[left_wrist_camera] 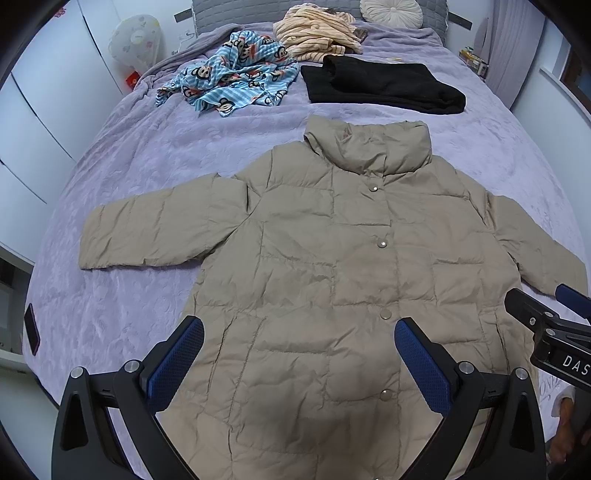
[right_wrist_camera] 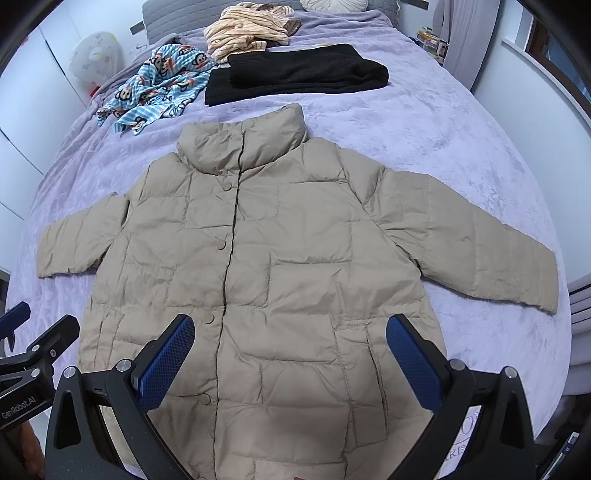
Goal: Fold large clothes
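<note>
A beige quilted puffer jacket (left_wrist_camera: 325, 266) lies flat and face up on the lilac bedspread (left_wrist_camera: 140, 173), snapped shut, collar away from me, both sleeves spread out sideways. It also shows in the right wrist view (right_wrist_camera: 288, 251). My left gripper (left_wrist_camera: 299, 354) is open and empty, hovering above the jacket's lower front near the snaps. My right gripper (right_wrist_camera: 290, 354) is open and empty, hovering above the lower right front near a pocket. The right gripper shows at the right edge of the left wrist view (left_wrist_camera: 546, 317); the left gripper shows at the left edge of the right wrist view (right_wrist_camera: 26, 339).
Beyond the collar lies a folded black garment (left_wrist_camera: 380, 88). A blue monkey-print garment (left_wrist_camera: 232, 79) and a striped peach garment (left_wrist_camera: 317, 31) lie crumpled further back, with a round cushion (left_wrist_camera: 391, 13). White wardrobes (left_wrist_camera: 44, 122) stand left. A dark phone (left_wrist_camera: 31, 328) lies at the bed's left edge.
</note>
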Tool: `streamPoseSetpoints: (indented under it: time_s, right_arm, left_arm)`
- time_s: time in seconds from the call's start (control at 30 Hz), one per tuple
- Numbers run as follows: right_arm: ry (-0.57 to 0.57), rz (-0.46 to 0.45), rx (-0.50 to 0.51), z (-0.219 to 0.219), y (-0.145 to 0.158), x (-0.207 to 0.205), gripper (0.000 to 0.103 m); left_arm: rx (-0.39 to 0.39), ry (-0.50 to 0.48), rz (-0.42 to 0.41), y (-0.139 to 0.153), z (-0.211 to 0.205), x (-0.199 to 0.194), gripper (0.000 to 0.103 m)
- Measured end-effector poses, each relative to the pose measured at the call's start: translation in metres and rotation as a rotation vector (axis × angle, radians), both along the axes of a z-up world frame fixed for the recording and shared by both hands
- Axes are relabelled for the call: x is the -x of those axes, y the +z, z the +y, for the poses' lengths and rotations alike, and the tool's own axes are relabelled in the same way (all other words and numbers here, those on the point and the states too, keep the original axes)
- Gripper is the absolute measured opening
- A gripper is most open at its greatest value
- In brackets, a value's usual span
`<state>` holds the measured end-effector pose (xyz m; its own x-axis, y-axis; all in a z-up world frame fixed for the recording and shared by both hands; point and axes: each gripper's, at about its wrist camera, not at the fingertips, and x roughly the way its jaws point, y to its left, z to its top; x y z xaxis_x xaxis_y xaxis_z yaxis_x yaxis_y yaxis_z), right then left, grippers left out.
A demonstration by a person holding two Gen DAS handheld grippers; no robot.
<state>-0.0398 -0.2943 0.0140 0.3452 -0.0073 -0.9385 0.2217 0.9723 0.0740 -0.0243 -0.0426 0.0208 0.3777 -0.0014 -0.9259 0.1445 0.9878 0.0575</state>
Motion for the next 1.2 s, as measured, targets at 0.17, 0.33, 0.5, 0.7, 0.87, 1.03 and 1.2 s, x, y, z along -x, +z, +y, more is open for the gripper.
streamPoseSetpoints:
  time_s: [0.17,0.33,0.5,0.7,0.87,1.03,1.2]
  right_arm:
    - [-0.001,0.001,0.003,0.002,0.001,0.000,0.103]
    - [-0.003,0.009,0.005,0.004,-0.001,-0.001,0.103]
    - [-0.022,0.035,-0.018,0.005,-0.010,-0.003,0.103]
    - [-0.071,0.059,-0.122,0.009,-0.024,-0.001,0.103]
    - [-0.120,0.054,-0.105,0.025,-0.028,0.004,0.103]
    - [-0.083,0.026,-0.179,0.059,-0.039,-0.001,0.103]
    - [-0.029,0.089,-0.190,0.111,-0.062,-0.018,0.103]
  left_arm:
    - [0.007,0.000,0.000,-0.001,0.003,0.000,0.103]
    - [0.020,-0.011,0.012,-0.005,0.006,-0.004,0.103]
    - [0.010,-0.032,0.025,-0.016,0.008,-0.011,0.103]
    - [0.103,-0.046,0.067,-0.038,0.032,-0.023,0.103]
    - [0.206,-0.005,0.091,-0.055,0.080,-0.042,0.103]
    - [0.285,0.100,0.074,-0.077,0.159,-0.066,0.103]
    - [0.369,0.237,0.048,-0.117,0.241,-0.096,0.103]
